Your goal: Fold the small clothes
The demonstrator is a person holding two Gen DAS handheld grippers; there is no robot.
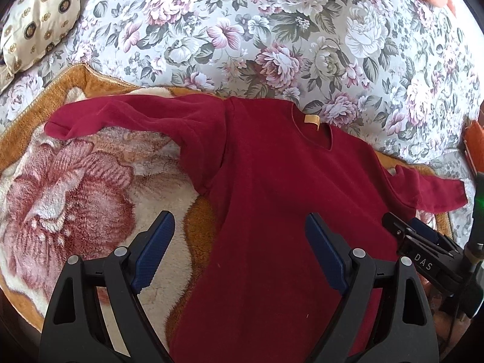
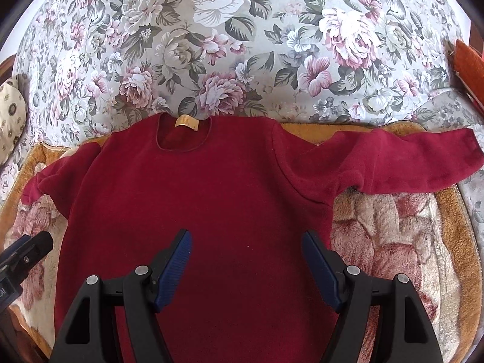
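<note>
red top [image 2: 196, 199] spread flat on plush blanket [image 2: 393, 242], sleeves out, collar toward floral sofa back [image 2: 242, 45]. left gripper [image 1: 239, 242] wide open, empty, over left hem. right gripper [image 2: 246, 257] wide open, empty, above body.

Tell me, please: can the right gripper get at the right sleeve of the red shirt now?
Probably yes. The right gripper hovers open over the red shirt, and the right sleeve lies spread flat on the blanket with nothing on it or in between.
</note>
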